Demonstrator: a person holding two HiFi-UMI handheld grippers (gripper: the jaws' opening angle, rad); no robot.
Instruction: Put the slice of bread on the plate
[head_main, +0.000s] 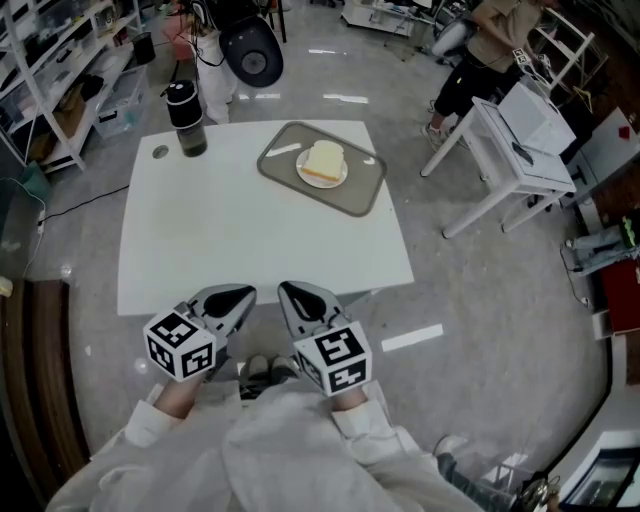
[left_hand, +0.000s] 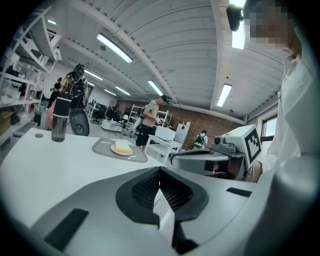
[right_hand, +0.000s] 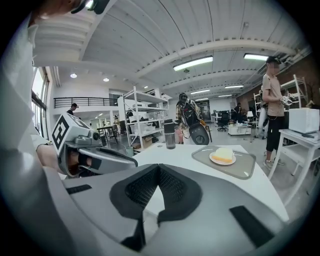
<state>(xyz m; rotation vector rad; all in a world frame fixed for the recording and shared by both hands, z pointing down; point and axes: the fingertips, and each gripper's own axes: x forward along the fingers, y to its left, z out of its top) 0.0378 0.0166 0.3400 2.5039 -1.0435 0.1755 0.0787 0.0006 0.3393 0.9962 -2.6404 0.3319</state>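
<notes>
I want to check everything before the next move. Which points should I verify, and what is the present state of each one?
1. Bread slice lies on the plate: ok.
2. Bread lies inside the plate's rim all round: cannot tell, since the bread hides the far rim.
3. Plate sits in the tray on the table: ok.
4. Left gripper has its jaws together with nothing between them: ok.
5. Right gripper has its jaws together with nothing between them: ok.
6. Bottle stands upright, apart from the tray: ok.
</notes>
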